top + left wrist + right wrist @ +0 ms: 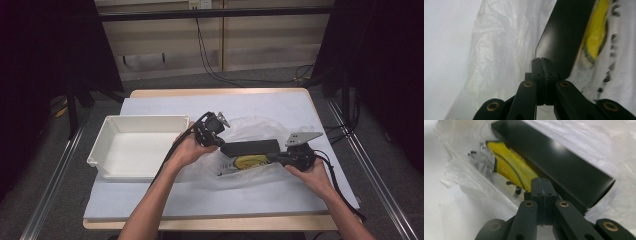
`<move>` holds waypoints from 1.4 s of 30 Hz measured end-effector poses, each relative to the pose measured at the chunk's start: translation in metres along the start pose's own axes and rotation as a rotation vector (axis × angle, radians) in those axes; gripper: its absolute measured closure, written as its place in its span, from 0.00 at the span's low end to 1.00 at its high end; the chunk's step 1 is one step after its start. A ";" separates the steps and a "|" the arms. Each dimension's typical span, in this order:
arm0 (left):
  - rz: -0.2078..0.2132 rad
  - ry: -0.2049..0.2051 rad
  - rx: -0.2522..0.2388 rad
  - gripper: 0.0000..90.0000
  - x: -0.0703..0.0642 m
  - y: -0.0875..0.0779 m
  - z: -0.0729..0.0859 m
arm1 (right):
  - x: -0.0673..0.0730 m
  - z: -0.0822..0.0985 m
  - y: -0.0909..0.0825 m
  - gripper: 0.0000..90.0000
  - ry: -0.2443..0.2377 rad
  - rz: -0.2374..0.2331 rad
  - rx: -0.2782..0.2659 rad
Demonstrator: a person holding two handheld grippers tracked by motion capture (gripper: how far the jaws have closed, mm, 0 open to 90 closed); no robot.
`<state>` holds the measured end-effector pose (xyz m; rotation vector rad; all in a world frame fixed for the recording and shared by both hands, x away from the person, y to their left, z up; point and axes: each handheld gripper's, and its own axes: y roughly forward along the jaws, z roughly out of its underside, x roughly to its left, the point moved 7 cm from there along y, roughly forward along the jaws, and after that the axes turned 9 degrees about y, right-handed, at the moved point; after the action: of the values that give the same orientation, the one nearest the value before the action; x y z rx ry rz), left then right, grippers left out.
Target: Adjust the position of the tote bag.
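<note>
A clear plastic bag (252, 126) with a yellow print (247, 161) lies crumpled in the middle of the pale mat. A long black box (250, 147) rests in its folds. My left gripper (219, 141) is at the bag's left end, held in a hand. Its jaws are shut, with the tips (541, 61) against the film beside the black box (566, 37). My right gripper (270, 159) reaches in from the right. Its shut jaw tips (541, 181) sit over the yellow print (509, 165), just in front of the black box (564, 162). I cannot tell whether either pinches the film.
A white empty tray (100, 145) stands on the left of the mat, close to my left hand. Both forearms come in from the near edge. Cables trail from each gripper. Dark stands and rails flank the table (150, 93).
</note>
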<state>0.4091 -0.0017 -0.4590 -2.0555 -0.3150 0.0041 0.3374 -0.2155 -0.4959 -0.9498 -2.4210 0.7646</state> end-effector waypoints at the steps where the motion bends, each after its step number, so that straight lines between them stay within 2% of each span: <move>1: -0.011 0.002 0.015 1.00 0.003 0.002 0.002 | 0.001 0.003 0.001 1.00 -0.005 0.001 0.008; 5: -0.046 0.009 0.090 1.00 0.011 0.007 0.009 | 0.002 0.012 0.003 1.00 -0.018 0.017 0.036; 6: -0.031 -0.013 0.075 1.00 0.011 0.010 0.010 | 0.001 0.014 0.003 1.00 -0.012 0.022 0.043; 7: -0.023 -0.017 0.080 1.00 0.011 0.011 0.010 | -0.001 0.016 0.003 1.00 -0.011 0.026 0.046; 9: -0.023 -0.017 0.113 1.00 0.012 0.017 0.013 | -0.004 0.020 0.005 1.00 -0.014 0.041 0.058; 12: -0.019 -0.023 0.117 1.00 0.011 0.021 0.013 | -0.005 0.027 0.007 1.00 -0.010 0.049 0.083; 14: -0.019 -0.007 0.142 1.00 0.011 0.025 0.015 | -0.006 0.031 0.007 1.00 -0.009 0.053 0.091; 16: -0.014 -0.009 0.164 1.00 0.011 0.028 0.017 | -0.007 0.034 0.009 1.00 -0.012 0.054 0.107; 17: -0.009 -0.030 0.168 1.00 0.011 0.031 0.019 | -0.007 0.036 0.009 1.00 -0.014 0.060 0.113; 19: 0.006 -0.031 0.168 1.00 0.010 0.033 0.020 | -0.006 0.037 0.008 1.00 -0.012 0.060 0.112; 21: 0.007 0.002 0.198 0.99 0.011 0.034 0.023 | -0.006 0.039 0.006 1.00 -0.018 0.064 0.112; 24: 0.002 -0.019 0.188 0.99 0.011 0.036 0.023 | -0.006 0.041 0.004 1.00 -0.014 0.056 0.109; 25: 0.009 -0.034 0.182 0.99 0.011 0.037 0.023 | -0.007 0.041 0.002 1.00 -0.011 0.072 0.112; 26: 0.009 -0.022 0.194 0.98 0.013 0.037 0.024 | -0.007 0.041 0.002 1.00 -0.010 0.070 0.104; 28: 0.013 -0.017 0.186 0.98 0.013 0.036 0.023 | -0.008 0.040 0.001 1.00 -0.010 0.065 0.093; 30: 0.004 -0.037 0.164 0.97 0.013 0.035 0.022 | -0.008 0.037 -0.003 1.00 -0.006 0.062 0.070; 32: 0.009 -0.033 0.148 0.94 0.015 0.031 0.021 | -0.008 0.034 -0.007 1.00 -0.006 0.072 0.040; 33: 0.005 -0.038 0.122 0.93 0.015 0.030 0.020 | -0.008 0.033 -0.010 1.00 0.000 0.070 0.023; 34: 0.010 -0.036 0.120 0.91 0.015 0.027 0.020 | -0.008 0.032 -0.013 1.00 0.010 0.063 0.003; 36: -0.002 -0.044 0.092 0.88 0.014 0.024 0.019 | -0.006 0.031 -0.020 0.96 0.020 0.054 -0.033; 37: -0.002 -0.033 0.090 0.86 0.014 0.021 0.019 | -0.005 0.031 -0.023 0.93 0.023 0.061 -0.046; 38: -0.006 -0.040 0.074 0.84 0.015 0.019 0.018 | -0.003 0.030 -0.026 0.93 0.022 0.068 -0.064; 40: -0.015 -0.035 0.063 0.80 0.015 0.015 0.018 | 0.001 0.030 -0.031 0.89 0.034 0.055 -0.092; 41: -0.009 -0.049 0.042 0.79 0.014 0.013 0.017 | 0.002 0.030 -0.034 0.86 0.035 0.057 -0.102; 42: -0.017 -0.044 0.021 0.76 0.014 0.010 0.016 | 0.004 0.029 -0.036 0.83 0.040 0.059 -0.115</move>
<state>0.4225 0.0109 -0.4740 -2.0343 -0.3583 0.0422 0.3010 -0.2449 -0.4946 -1.0744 -2.4338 0.6251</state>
